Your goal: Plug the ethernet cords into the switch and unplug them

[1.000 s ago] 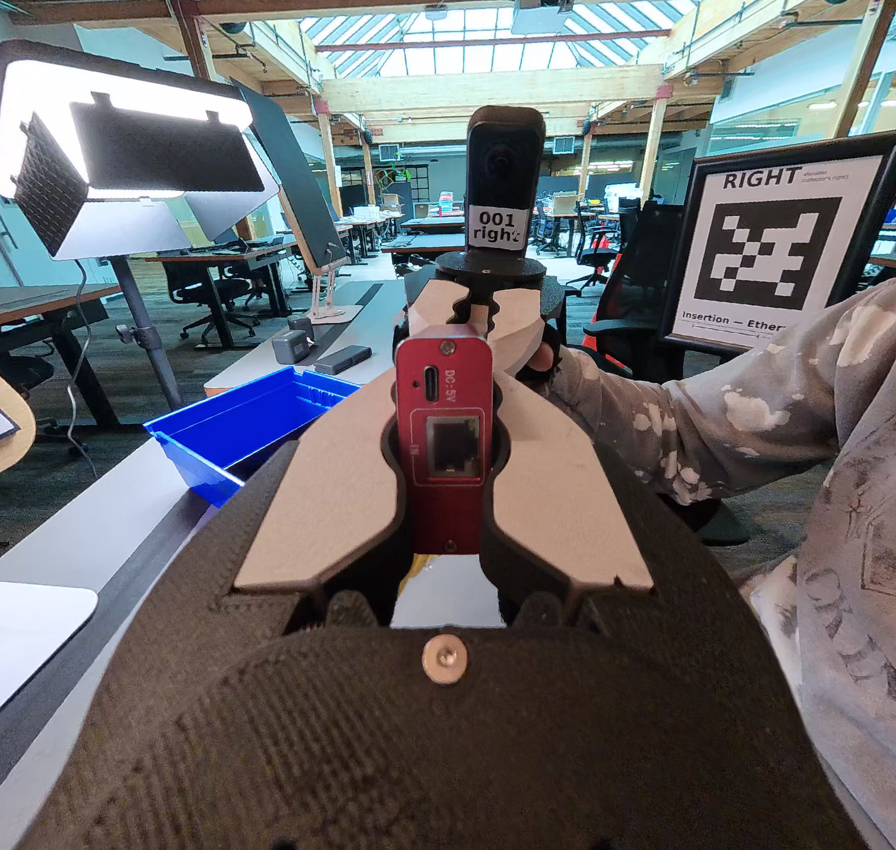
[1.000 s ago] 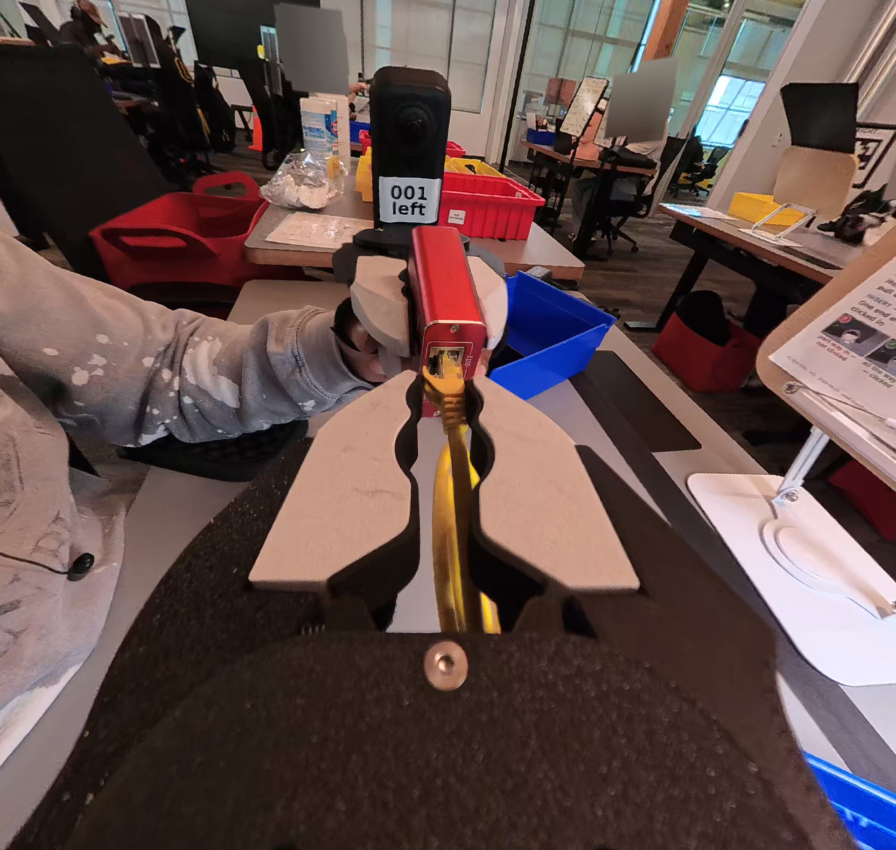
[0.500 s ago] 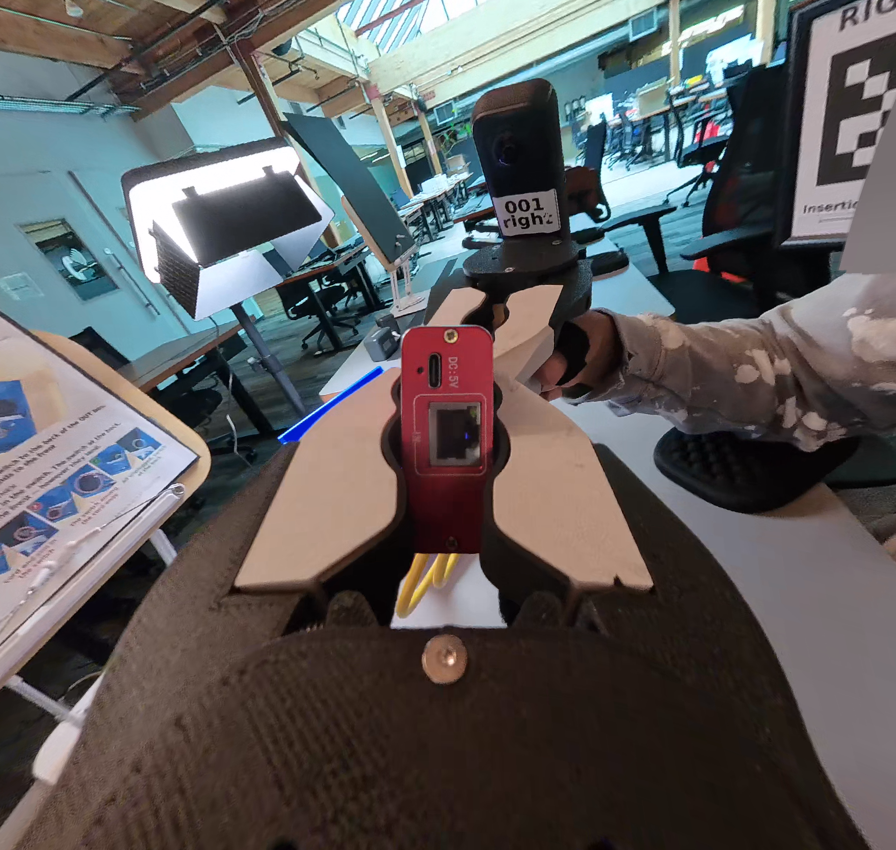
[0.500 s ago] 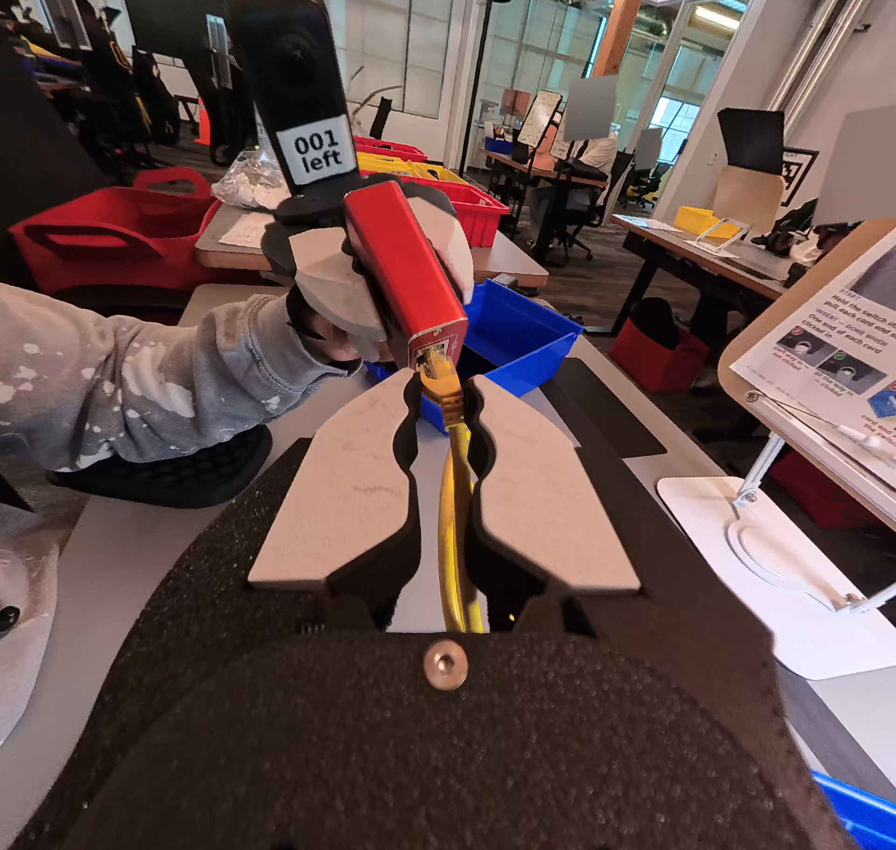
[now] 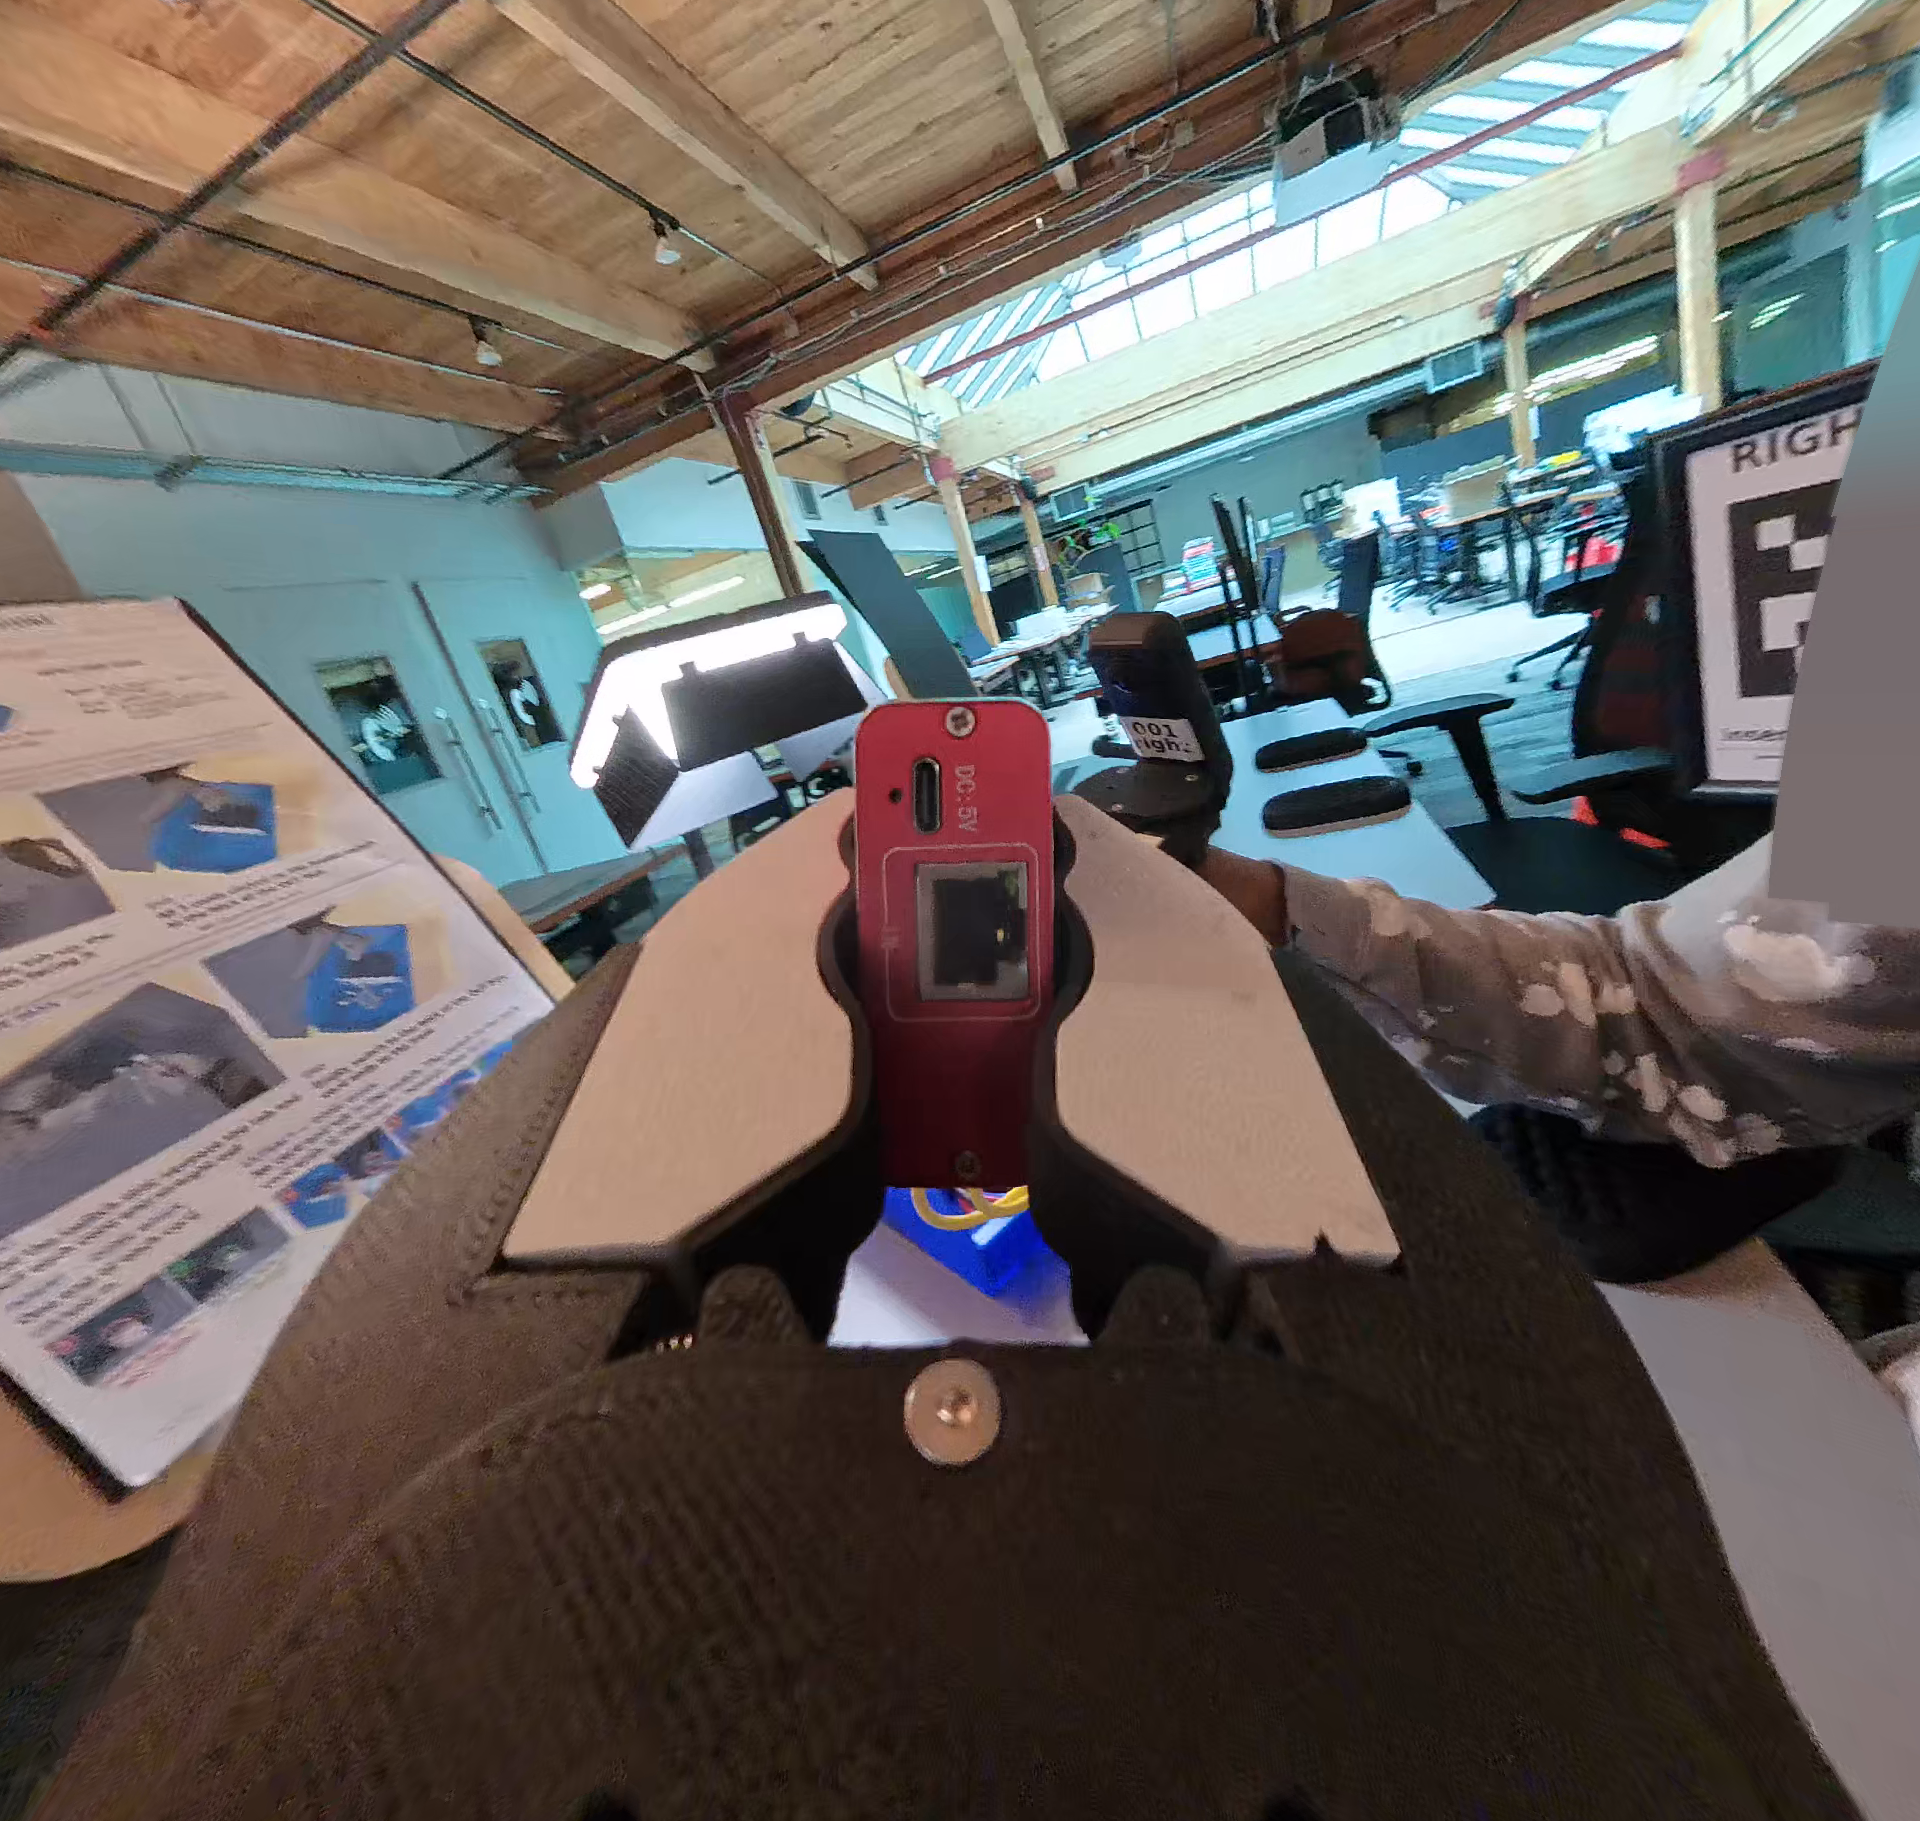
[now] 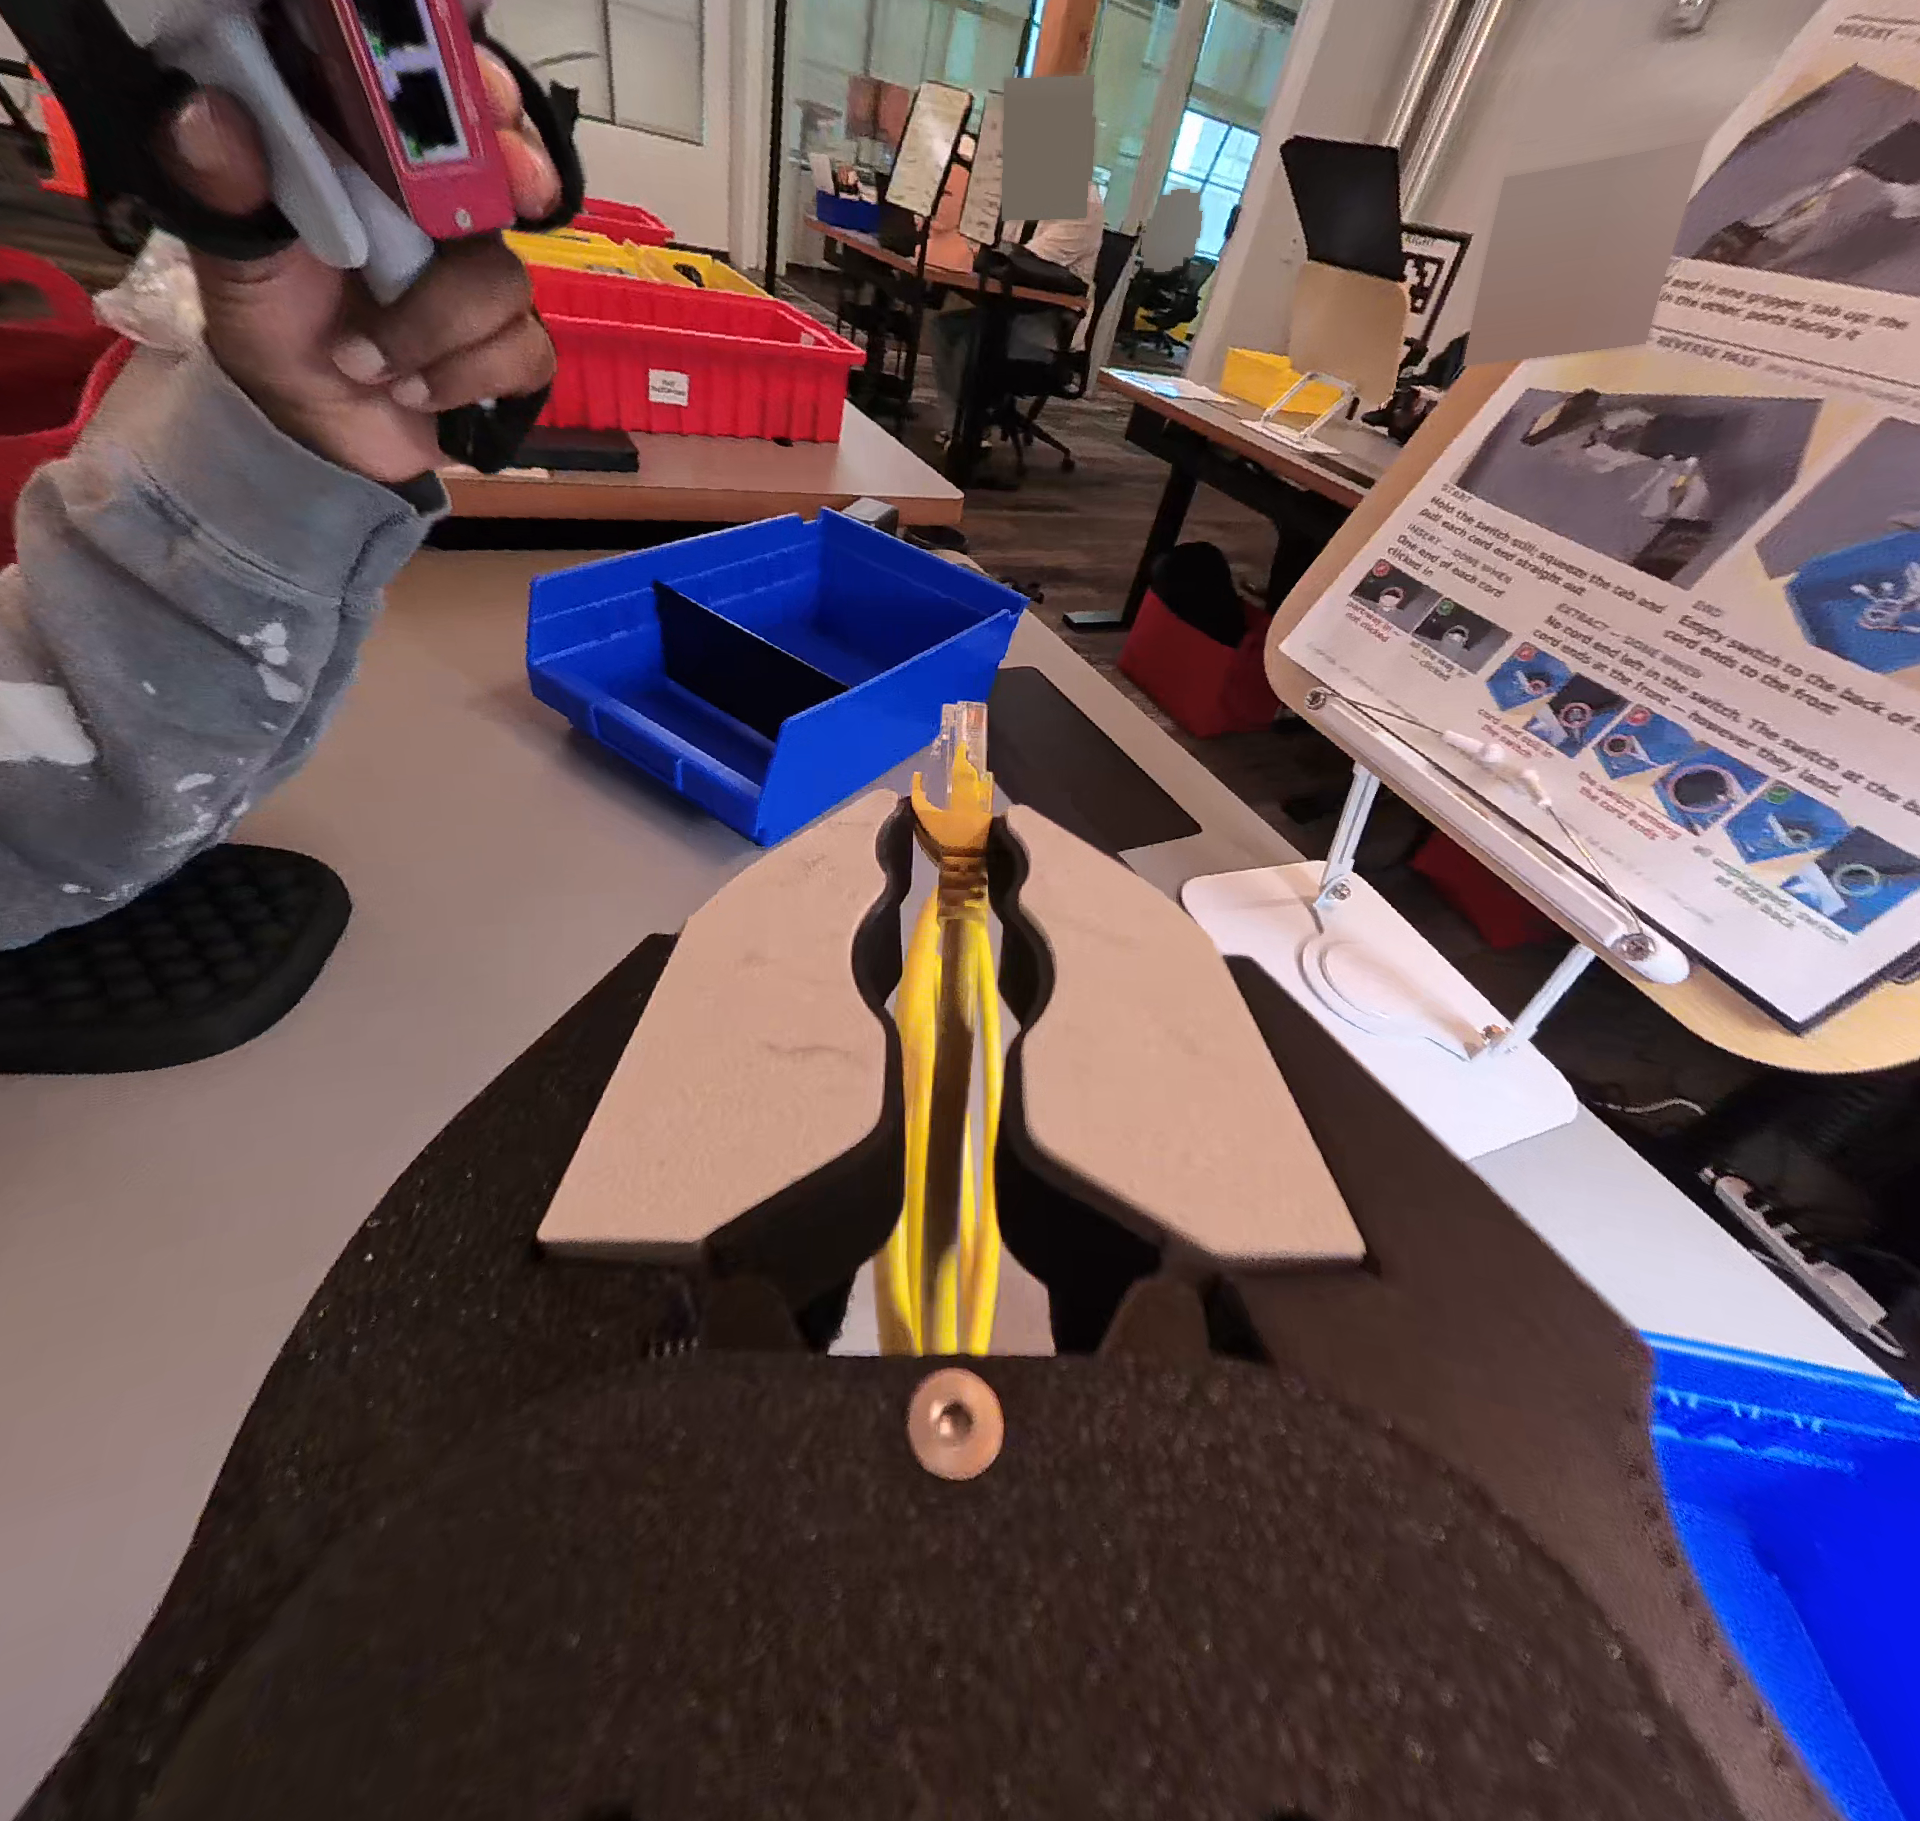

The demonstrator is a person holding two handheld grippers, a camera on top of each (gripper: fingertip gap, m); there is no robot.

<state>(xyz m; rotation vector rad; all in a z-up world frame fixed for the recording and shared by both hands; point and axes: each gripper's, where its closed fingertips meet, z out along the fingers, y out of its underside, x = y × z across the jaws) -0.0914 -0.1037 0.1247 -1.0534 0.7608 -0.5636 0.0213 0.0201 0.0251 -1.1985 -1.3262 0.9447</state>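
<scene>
The left claw point(image 5: 954, 940) is closed on the red switch point(image 5: 951, 940), which stands upright between its two grey fingers point(image 5: 717, 1023), end face toward the camera with one port and a small socket above it showing. In the right wrist view the same switch point(image 6: 400, 67) sits high at the upper left corner, lifted well clear of the surface point(image 6: 416, 898), its two-port face turned down toward the right claw and both ports empty. The right claw point(image 6: 951, 836) is narrowed onto the yellow ethernet cord point(image 6: 940, 1096), gripping it just behind the plug point(image 6: 961, 743), whose clear tip pokes past the fingertips into open air, well apart from the switch. The cord's slack loops back between the fingers toward the camera. Ahead of the plug lies a blue bin point(image 6: 769, 649) with a dark divider, its near edge just beyond the claw tips; open grey surface stretches to its left. To the right a white stand point(image 6: 1371, 1002) carries a tilted instruction board point(image 6: 1662, 691), its lower edge overhanging the surface's right side. A second blue bin's rim point(image 6: 1787, 1522) shows at the lower right corner.
</scene>
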